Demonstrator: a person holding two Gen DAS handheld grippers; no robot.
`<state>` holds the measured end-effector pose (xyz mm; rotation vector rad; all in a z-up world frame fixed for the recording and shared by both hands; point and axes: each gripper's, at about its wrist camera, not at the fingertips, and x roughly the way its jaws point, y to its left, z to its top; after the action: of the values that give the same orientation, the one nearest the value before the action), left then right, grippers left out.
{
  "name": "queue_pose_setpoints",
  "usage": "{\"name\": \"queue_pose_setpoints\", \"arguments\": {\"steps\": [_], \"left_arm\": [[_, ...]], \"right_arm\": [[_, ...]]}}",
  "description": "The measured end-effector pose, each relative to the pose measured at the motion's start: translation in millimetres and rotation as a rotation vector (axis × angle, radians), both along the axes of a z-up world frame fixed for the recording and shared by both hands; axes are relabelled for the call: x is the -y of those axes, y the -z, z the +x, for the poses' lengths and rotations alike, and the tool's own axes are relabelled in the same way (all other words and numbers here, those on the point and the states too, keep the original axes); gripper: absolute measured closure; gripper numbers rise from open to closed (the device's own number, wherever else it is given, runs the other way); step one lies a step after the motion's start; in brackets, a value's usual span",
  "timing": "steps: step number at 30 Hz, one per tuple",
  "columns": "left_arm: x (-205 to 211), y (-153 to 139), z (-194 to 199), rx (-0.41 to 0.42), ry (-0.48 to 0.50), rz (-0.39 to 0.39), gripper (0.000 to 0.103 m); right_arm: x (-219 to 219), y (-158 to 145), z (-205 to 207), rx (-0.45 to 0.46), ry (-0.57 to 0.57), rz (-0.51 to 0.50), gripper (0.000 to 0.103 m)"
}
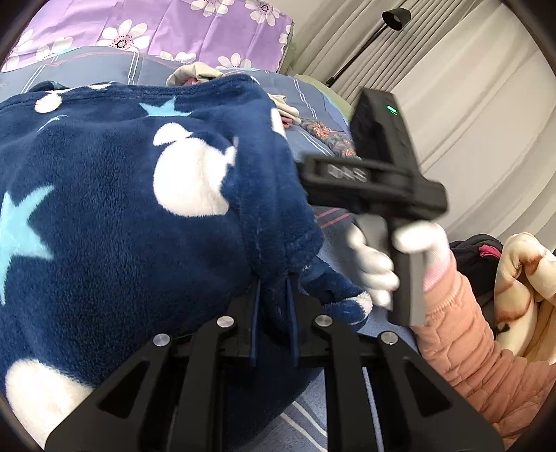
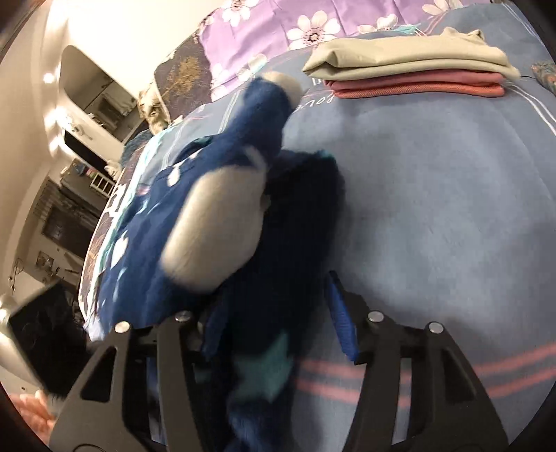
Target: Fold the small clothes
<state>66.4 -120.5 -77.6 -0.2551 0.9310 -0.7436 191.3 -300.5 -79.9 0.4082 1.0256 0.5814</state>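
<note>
A navy fleece garment (image 1: 139, 208) with white blobs and light-blue stars fills the left wrist view, bunched over the blue bedspread (image 1: 326, 222). My left gripper (image 1: 272, 288) is shut on an edge of it. In the right wrist view the same fleece garment (image 2: 222, 215) hangs blurred between the fingers of my right gripper (image 2: 278, 313), whose jaws stand apart with fleece between them. The right gripper's body (image 1: 375, 174), held by a white-gloved hand, shows in the left wrist view, right of the garment.
A stack of folded clothes (image 2: 410, 69), beige over pink, lies at the far side of the bedspread (image 2: 434, 208). A purple flowered pillow (image 1: 166, 31) is behind. A cream blanket (image 1: 521, 288) and dark clothes lie at the right. Curtains and a lamp stand beyond.
</note>
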Motion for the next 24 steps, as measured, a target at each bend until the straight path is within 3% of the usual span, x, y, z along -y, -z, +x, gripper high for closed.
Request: {"name": "queue_pose_setpoints", "arguments": {"steps": [1,5,7,9,10,12,13,17,21,22,24], "left_arm": [[0.7,0.1,1.0,-0.002,0.002,0.0,0.089],[3.2,-1.2,4.3,-0.002,0.018,-0.005,0.089],[6.2,0.2,5.7,-0.004,0.028,0.002,0.089],[9.6,1.6,7.6,-0.006,0.043,0.0,0.089],[11.4,2.0,8.7,-0.008,0.048,0.0,0.088],[15.5,2.0,11.3,-0.012,0.061,-0.004,0.088],[18.7,1.8,13.1,-0.015,0.069,-0.007,0.088],[44.9,-0.2,19.3,-0.017,0.134,-0.023,0.084],[74.5,-5.0,12.0,0.029,0.207,0.013,0.062],[78.2,-6.1,8.5,0.039,0.222,0.021,0.059],[81.2,-5.9,2.7,0.048,0.233,0.042,0.057]], "right_arm": [[0.1,1.4,3.7,-0.002,0.013,0.01,0.089],[17.2,-11.8,2.2,0.067,0.103,0.109,0.094],[23.1,-7.8,2.8,0.082,0.143,0.065,0.101],[37.1,5.4,6.6,0.073,0.265,-0.063,0.103],[47.7,11.2,7.2,0.069,0.316,-0.081,0.103],[72.8,21.5,6.7,-0.002,0.323,0.117,0.103],[76.9,19.6,3.4,-0.01,0.309,0.159,0.103],[66.7,-15.5,-25.1,0.111,0.204,0.122,0.098],[64.5,-33.3,-45.0,0.16,0.162,0.103,0.078],[66.4,-34.5,-44.0,0.161,0.158,0.098,0.067],[61.8,-35.0,-36.5,0.142,0.157,0.094,0.055]]}}
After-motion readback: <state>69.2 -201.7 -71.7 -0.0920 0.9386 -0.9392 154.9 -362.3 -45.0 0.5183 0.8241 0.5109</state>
